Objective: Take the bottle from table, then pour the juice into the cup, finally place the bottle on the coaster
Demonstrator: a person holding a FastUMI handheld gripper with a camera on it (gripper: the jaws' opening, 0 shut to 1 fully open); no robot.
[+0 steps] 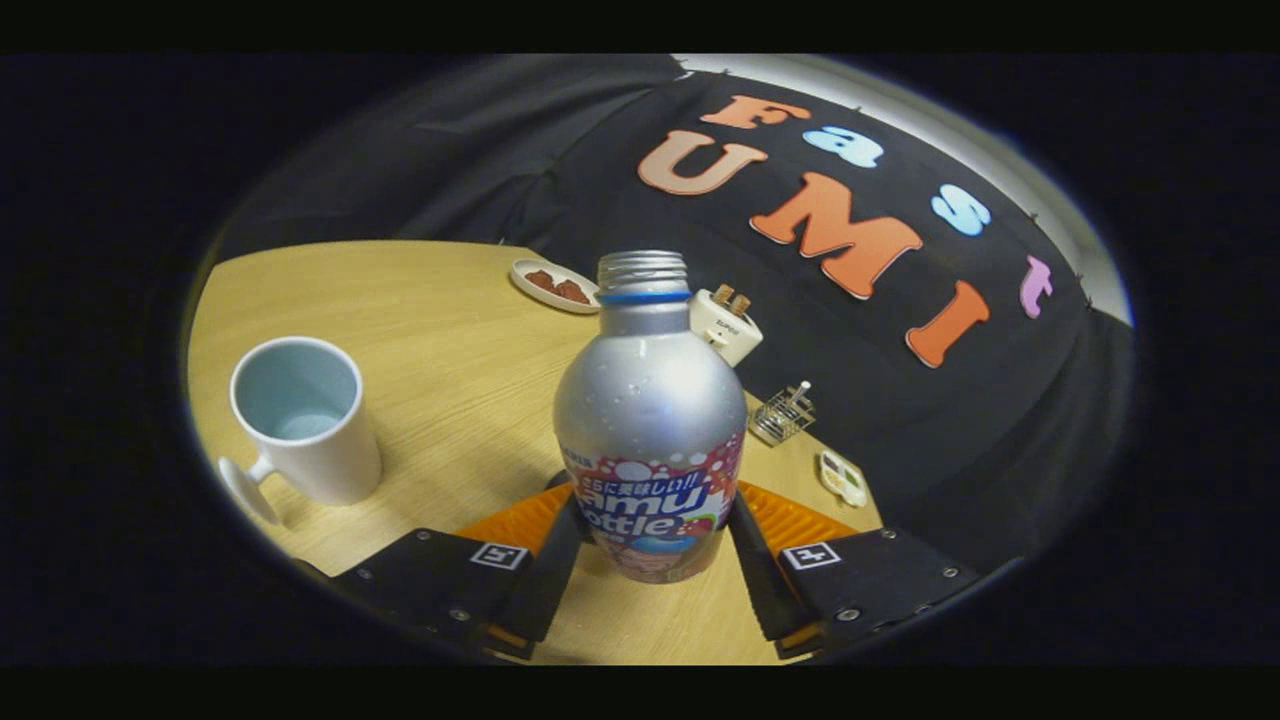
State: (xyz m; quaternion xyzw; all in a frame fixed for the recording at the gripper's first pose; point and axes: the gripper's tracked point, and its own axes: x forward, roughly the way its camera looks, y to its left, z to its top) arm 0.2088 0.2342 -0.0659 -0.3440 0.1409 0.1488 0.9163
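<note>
Tool: the tool [652, 545] sits low over the bench, its two fingers [553, 570] spread to either side of the bottle's lower body. Both inner faces lie against the bottle's label band, one on each flank, so the tool is clenched on the bottle.
Bottle: the bottle [648, 420] stands between the fingers, upright with a slight lean in the fisheye view. It is a silver metal bottle with a printed label around its lower part, a blue ring below a threaded neck, and no cap on its mouth. Whether its base rests on the bench I cannot tell.
Bench: the bench [440, 330] is light wood and carries everything else.
Cup: a white cup [303, 420] with a pale blue inside stands to the left of the fingers, well apart from the bottle, its handle turned toward the camera.
Plate: a small white plate [553, 284] with brown pieces on it lies beyond the bottle, near the far bench edge.
Far right items: a white boxy object [727, 322] sits just behind the bottle's shoulder; a small wire rack [783, 412] and a small white device [842, 478] lie along the right edge of the bench.
</note>
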